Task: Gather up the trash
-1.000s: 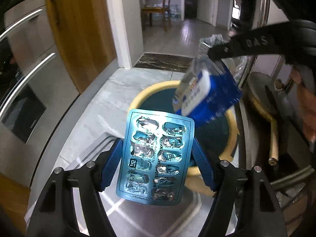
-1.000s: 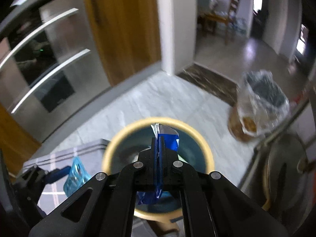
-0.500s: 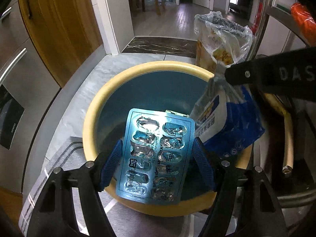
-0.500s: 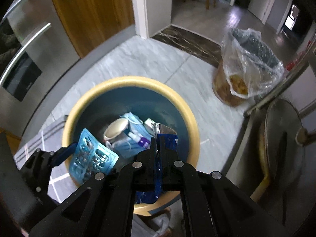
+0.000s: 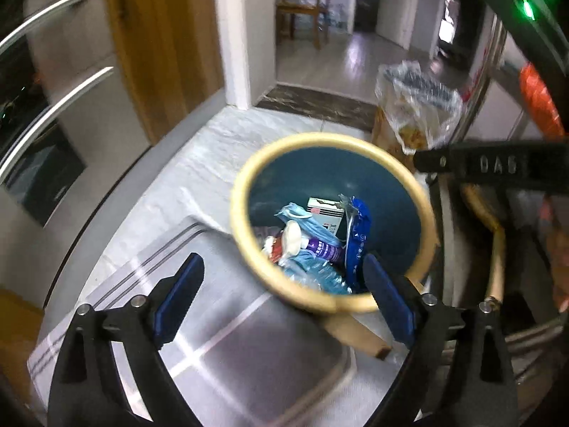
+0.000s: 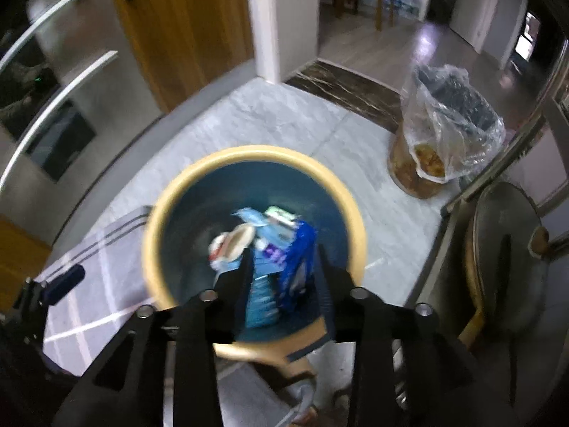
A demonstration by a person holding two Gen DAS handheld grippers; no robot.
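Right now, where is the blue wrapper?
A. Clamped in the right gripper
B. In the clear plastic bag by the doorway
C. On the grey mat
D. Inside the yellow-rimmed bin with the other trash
D: the blue wrapper lies inside the bin among the other trash, and the right gripper, whose jaws have just been opening, stands above it with nothing pressed between its fingers.

A yellow-rimmed bin (image 5: pixel 245 249) with a teal inside holds a blue wrapper (image 5: pixel 357 238); the grey cloth (image 5: pixel 231 348) has white stripes.
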